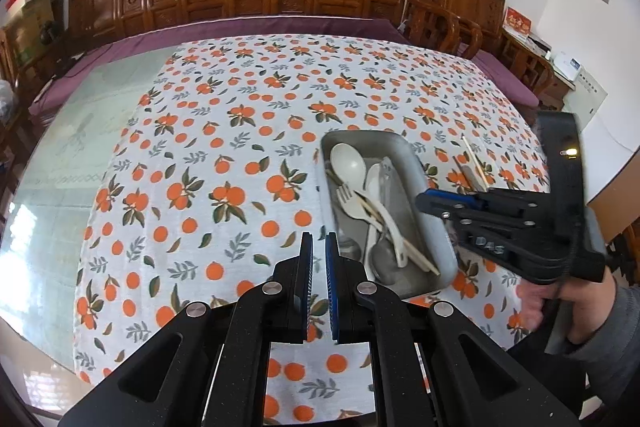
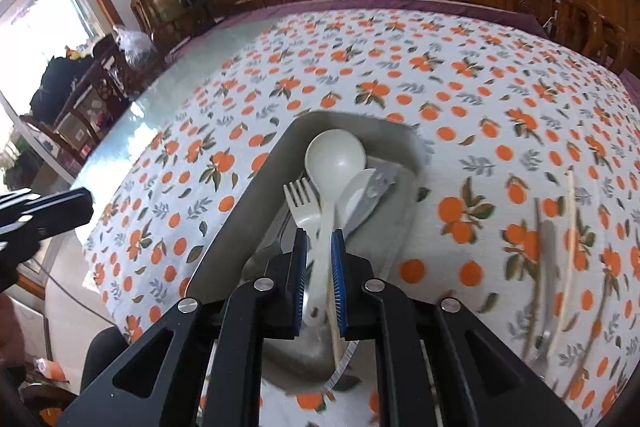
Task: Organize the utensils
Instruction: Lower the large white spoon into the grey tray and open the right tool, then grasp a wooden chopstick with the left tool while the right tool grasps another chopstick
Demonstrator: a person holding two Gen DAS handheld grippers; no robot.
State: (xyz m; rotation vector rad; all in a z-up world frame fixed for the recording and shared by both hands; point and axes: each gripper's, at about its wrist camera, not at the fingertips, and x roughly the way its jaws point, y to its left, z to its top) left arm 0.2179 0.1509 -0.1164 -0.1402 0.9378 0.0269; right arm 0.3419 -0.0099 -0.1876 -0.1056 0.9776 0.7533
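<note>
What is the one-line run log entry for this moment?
rectangular metal tray: holds cream plastic utensils | left gripper: shut, empty | tablecloth: chopsticks remain

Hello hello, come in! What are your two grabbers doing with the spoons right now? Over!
Left gripper shut, empty. Right gripper over tray, fingers nearly closed, holding nothing. Big spoon, fork in tray. Chopsticks on cloth. Nothing blocking.

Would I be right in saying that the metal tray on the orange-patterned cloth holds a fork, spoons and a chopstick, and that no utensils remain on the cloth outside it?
Not quite. The metal tray on the orange-patterned cloth does hold the fork, spoons and chopstick, but utensils still lie on the cloth outside it, to the tray's right, as the right wrist view shows.
</note>
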